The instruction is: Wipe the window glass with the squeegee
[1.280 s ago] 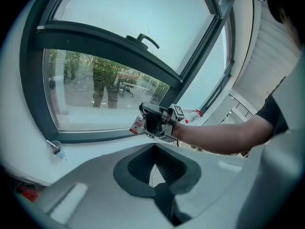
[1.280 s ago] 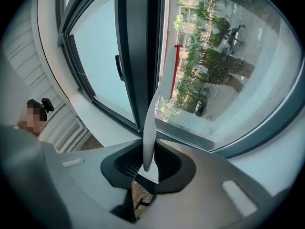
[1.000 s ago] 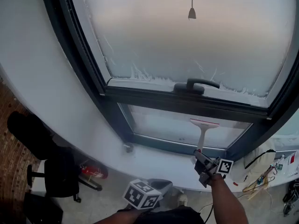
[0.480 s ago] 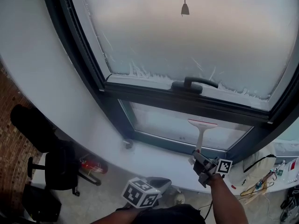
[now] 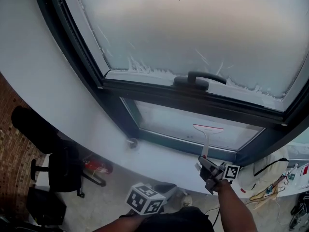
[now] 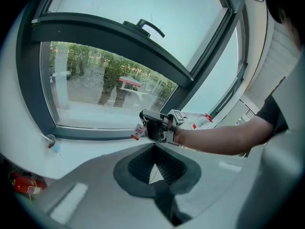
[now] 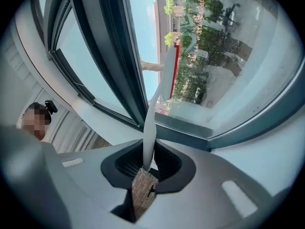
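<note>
Far left, we hold the left gripper (image 5: 157, 195) low, below the window sill (image 5: 154, 161). Its fingers (image 6: 140, 166) are pressed together w/ nothing btw them. To the right, our right gripper (image 5: 211, 170) sits just off the sill's near edge, fingers (image 7: 164, 163) clamped on the end of the squeegee (image 5: 207, 138) handle. The squeegee stands approx. upright, w/ its red-edged blade against the lower window glass (image 5: 164, 120), in that pane's right half, below the window handle (image 5: 200, 79).
</note>
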